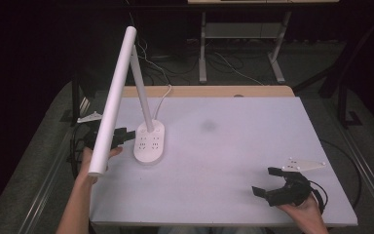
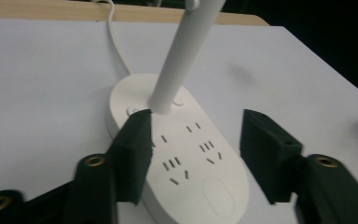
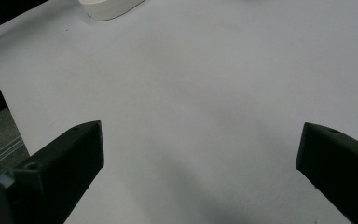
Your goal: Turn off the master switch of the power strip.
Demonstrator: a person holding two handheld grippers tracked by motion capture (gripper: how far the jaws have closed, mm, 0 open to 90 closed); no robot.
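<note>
A white desk lamp stands at the table's left: its oval base [image 1: 150, 141] carries several socket slots, a slanted stem [image 1: 142, 90] rises from it, and a long tube head [image 1: 113, 100] reaches toward the near left. My left gripper [image 1: 126, 136] hovers just left of the base, partly hidden behind the tube head. In the left gripper view its jaws stand apart over the base [image 2: 186, 163], nothing pressed between them, with the stem [image 2: 179, 60] just beyond. My right gripper [image 1: 267, 182] rests open near the front right edge, its jaws wide over bare table [image 3: 200, 93].
The lamp's white cord [image 1: 162, 100] runs from the base to the table's far edge. A faint dark smudge [image 1: 208, 126] marks the white tabletop [image 1: 233, 146]. Dark floor with cables and desk legs lies beyond the wooden far edge [image 1: 214, 91].
</note>
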